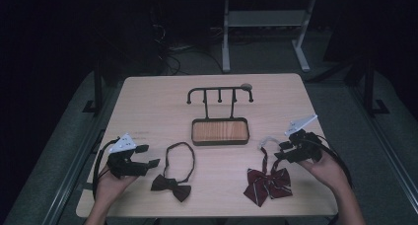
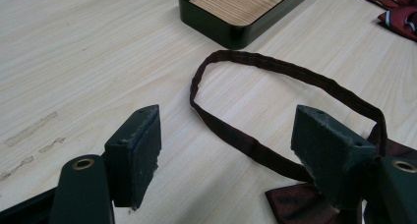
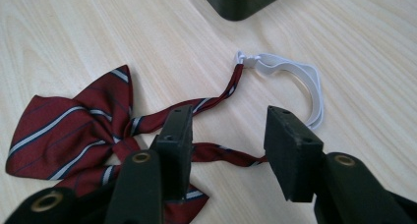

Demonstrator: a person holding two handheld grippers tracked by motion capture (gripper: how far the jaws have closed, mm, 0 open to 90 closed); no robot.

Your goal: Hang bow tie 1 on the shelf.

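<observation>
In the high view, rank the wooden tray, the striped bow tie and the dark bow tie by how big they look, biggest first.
1. wooden tray
2. striped bow tie and dark bow tie: with their straps they cover similar areas, too close to rank.

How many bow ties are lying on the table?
2: a dark maroon bow tie by the left gripper, and a striped red bow tie by the right gripper. None seems hidden.

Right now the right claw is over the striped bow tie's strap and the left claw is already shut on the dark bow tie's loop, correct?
Not quite. The left claw is open: in the left gripper view its pads stand apart above the dark bow tie's loop, gripping nothing. The right claw is indeed over the striped bow tie's strap.
</observation>
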